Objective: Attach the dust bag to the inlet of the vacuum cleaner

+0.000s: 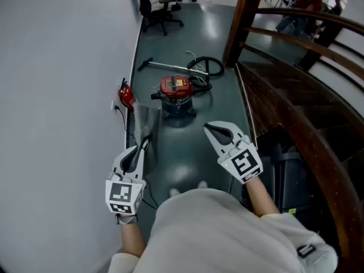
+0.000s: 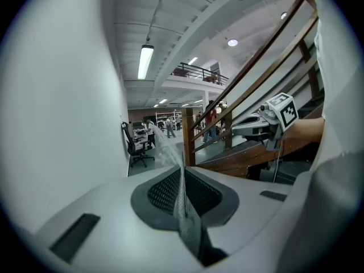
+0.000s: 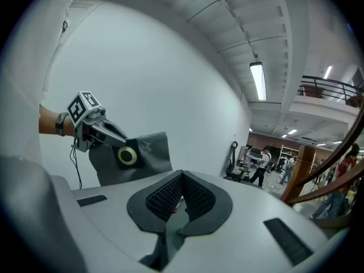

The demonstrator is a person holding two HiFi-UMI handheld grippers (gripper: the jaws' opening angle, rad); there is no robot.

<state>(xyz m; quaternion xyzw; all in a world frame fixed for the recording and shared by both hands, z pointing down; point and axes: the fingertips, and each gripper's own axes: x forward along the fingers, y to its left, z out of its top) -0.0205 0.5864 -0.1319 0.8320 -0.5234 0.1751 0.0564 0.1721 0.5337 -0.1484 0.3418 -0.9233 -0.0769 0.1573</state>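
The left gripper [image 2: 183,181] is clamped on a dust bag [image 2: 168,148]: its two dark, ribbed pads are pressed together on the bag's thin edge, and the woven, slightly see-through fabric rises from between them. In the right gripper view the bag shows as a flat grey rectangle with soft, crumpled corners, hanging beside a plain white wall [image 3: 170,73]. On its face sits a dark square patch with a pale round ring [image 3: 128,156] – the bag's opening.

The right gripper [image 3: 181,178] has its jaws closed together with nothing between the pads. In the head view it is held level with the left gripper [image 1: 147,142] and well apart from it, to the right.

The vacuum cleaner [image 1: 176,95] stands on a glossy dark green floor [image 1: 187,158] ahead of both grippers, well apart from the bag. It is a squat round drum with a red top and a dark body. A black hose [image 1: 207,67] lies looped behind it, and a slim metal tube [image 1: 165,66] lies on the floor next to the loop.

A dark wooden staircase [image 1: 296,118] with a curved handrail fills the right side – polished and brown. A black office chair [image 1: 159,7] stands farther back by the wall.
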